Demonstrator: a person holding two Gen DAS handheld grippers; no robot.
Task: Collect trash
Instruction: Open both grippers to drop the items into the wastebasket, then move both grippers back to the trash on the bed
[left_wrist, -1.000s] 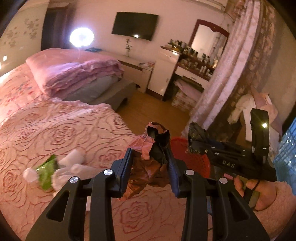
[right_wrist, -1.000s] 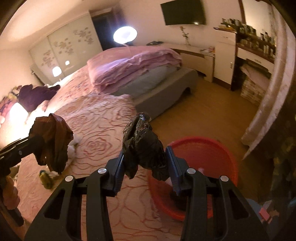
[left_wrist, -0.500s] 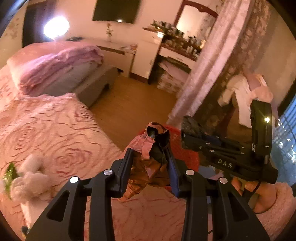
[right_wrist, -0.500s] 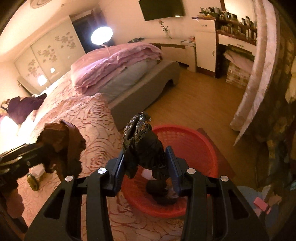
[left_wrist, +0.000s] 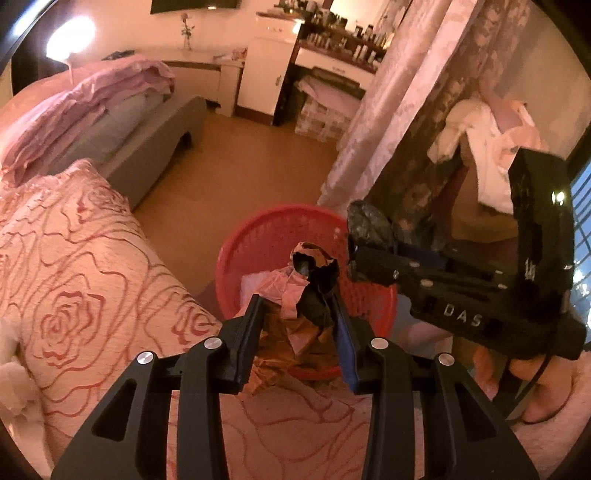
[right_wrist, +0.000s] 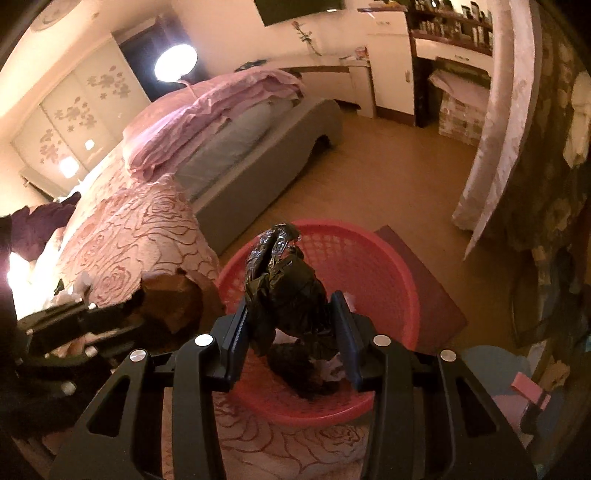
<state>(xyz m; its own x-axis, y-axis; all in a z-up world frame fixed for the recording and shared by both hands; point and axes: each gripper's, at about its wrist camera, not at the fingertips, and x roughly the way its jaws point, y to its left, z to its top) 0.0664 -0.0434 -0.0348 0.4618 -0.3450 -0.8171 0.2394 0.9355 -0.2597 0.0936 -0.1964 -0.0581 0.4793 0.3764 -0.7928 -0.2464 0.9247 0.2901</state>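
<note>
Above red basket (right_wrist: 369, 258), black bag (right_wrist: 291, 295) clamped in right tool (right_wrist: 291, 328)

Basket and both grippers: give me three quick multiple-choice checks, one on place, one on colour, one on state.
1. Where is the basket?
A. on the bed
B. on the floor beside the bed
C. on the dresser

2. What colour is the wad in the right gripper?
A. black
B. white
C. green

3. What state is the left gripper in?
A. open and empty
B. shut on brown paper
C. lying on the bed

Answers: 1 B, wood floor shows around its rim next to the bed. 2 A, glossy black plastic between the fingers. 3 B, crumpled paper is pinched between its fingers above the basket.
</note>
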